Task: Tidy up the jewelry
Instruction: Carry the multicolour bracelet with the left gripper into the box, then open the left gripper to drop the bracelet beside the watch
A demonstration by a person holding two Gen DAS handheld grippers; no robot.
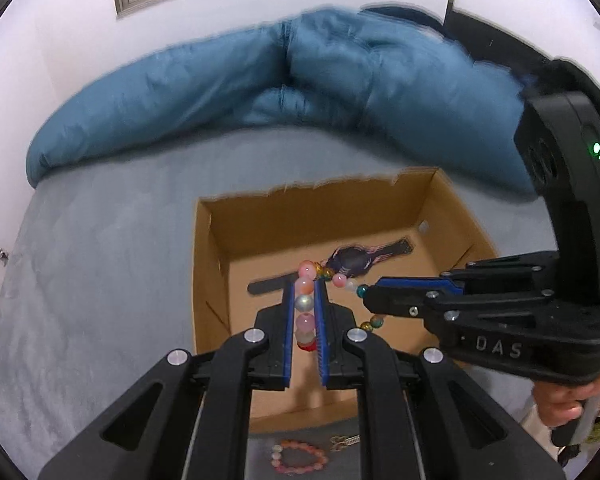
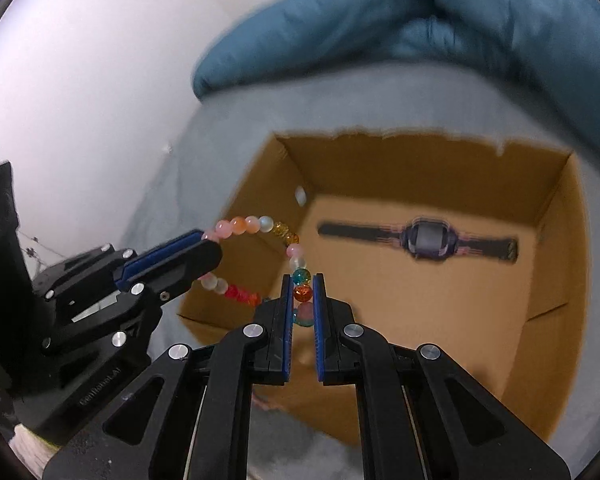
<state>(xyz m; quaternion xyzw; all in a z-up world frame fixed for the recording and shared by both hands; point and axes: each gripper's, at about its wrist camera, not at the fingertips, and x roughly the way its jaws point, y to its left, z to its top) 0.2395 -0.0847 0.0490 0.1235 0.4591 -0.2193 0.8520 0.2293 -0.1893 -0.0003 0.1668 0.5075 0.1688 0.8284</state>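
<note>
Both grippers hold one multicoloured bead bracelet [image 1: 305, 304] over an open cardboard box [image 1: 220, 280]. My left gripper [image 1: 305, 286] is shut on its pink and white beads. My right gripper [image 2: 303, 280] is shut on its teal and orange beads [image 2: 302, 292]. The right gripper also shows in the left wrist view [image 1: 370, 294], and the left gripper in the right wrist view [image 2: 210, 244]. The bracelet loop [image 2: 252, 224] hangs between them. A dark watch [image 2: 420, 240] lies flat on the box floor; it also shows in the left wrist view [image 1: 352, 260].
The box [image 2: 556, 240] sits on a grey bed cover [image 1: 100, 280]. A blue duvet [image 1: 260, 88] is bunched behind it by a white wall. A pink bead bracelet [image 1: 300, 458] and a small metal piece [image 1: 346, 440] lie on the cover in front of the box.
</note>
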